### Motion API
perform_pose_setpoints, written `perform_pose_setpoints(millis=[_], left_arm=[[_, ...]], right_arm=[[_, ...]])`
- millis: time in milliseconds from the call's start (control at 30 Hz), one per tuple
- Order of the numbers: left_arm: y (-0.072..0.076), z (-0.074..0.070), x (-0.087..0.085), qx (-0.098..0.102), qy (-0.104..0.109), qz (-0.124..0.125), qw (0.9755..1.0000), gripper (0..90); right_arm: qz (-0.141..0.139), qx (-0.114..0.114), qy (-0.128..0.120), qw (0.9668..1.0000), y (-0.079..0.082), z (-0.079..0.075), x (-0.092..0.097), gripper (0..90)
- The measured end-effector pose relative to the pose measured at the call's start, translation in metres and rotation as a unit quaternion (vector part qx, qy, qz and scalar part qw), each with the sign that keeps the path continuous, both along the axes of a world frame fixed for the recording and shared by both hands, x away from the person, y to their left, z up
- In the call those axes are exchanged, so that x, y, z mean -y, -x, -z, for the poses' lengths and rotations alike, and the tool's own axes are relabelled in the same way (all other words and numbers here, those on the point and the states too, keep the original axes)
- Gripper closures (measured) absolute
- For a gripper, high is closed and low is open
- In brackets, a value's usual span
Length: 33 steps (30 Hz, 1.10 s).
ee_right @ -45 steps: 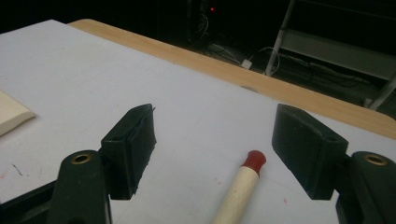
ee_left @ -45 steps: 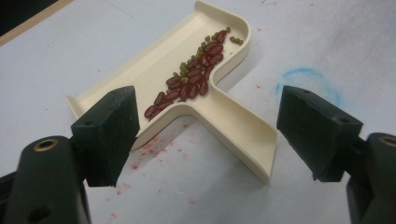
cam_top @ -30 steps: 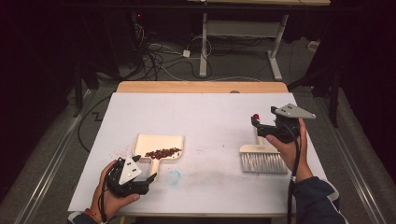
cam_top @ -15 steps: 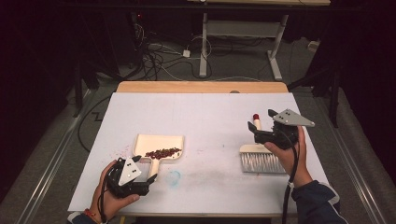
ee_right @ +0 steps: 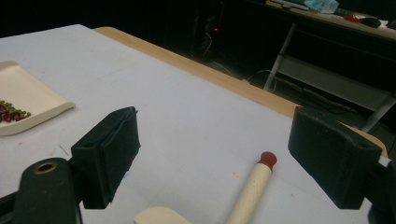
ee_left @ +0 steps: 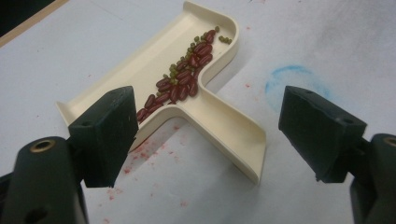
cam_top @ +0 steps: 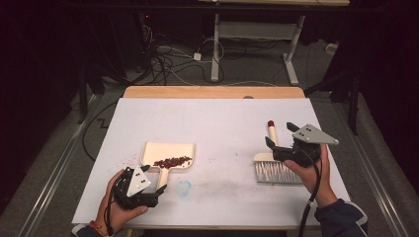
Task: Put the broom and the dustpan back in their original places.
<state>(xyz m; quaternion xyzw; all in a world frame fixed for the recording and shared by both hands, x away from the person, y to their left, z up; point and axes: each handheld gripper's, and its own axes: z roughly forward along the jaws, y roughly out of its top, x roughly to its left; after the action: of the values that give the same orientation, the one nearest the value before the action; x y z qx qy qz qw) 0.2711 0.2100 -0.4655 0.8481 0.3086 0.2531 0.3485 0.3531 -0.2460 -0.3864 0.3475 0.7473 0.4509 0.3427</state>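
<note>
A cream dustpan (cam_top: 168, 153) lies at the front left of the white table, holding a line of red and green beans (cam_top: 172, 161). My left gripper (cam_top: 160, 190) is open just behind the pan's handle. In the left gripper view the dustpan (ee_left: 219, 126) points its handle end between my left gripper's (ee_left: 210, 135) jaws, untouched, with the beans (ee_left: 182, 84) farther in. At the right lies a brush (cam_top: 276, 173) with white bristles and a red-tipped cream handle. My right gripper (cam_top: 280, 138) hovers open over that handle. The brush handle (ee_right: 252, 191) sits below my right gripper (ee_right: 219, 154).
A blue smudge (cam_top: 184, 186) and red specks mark the table near the dustpan. The table's far edge is a wooden strip (cam_top: 212, 92). Beyond it are floor cables and a metal desk frame (cam_top: 217, 44). The table's right edge lies close to the person's right hand.
My right gripper has come down and slightly nearer over the brush handle, still open. The left gripper, dustpan and brush have stayed put.
</note>
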Motion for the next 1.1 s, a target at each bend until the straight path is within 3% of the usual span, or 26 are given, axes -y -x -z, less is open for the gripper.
perform_pose_setpoints(millis=[700,933,1100], left_arm=[[-0.001,0.001,0.001,0.0,-0.006,0.0,1.0,19.4],[-0.001,0.001,0.002,0.0,-0.005,0.0,1.0,19.4],[-0.001,0.001,0.002,-0.002,-0.005,0.001,1.0,19.4]], right_arm=[[-0.027,0.008,0.011,0.9996,0.029,0.015,0.013,16.8],[-0.023,0.021,0.023,0.9992,0.035,0.023,0.02,16.8],[-0.016,0.017,0.032,0.9992,0.04,0.033,0.026,16.9]])
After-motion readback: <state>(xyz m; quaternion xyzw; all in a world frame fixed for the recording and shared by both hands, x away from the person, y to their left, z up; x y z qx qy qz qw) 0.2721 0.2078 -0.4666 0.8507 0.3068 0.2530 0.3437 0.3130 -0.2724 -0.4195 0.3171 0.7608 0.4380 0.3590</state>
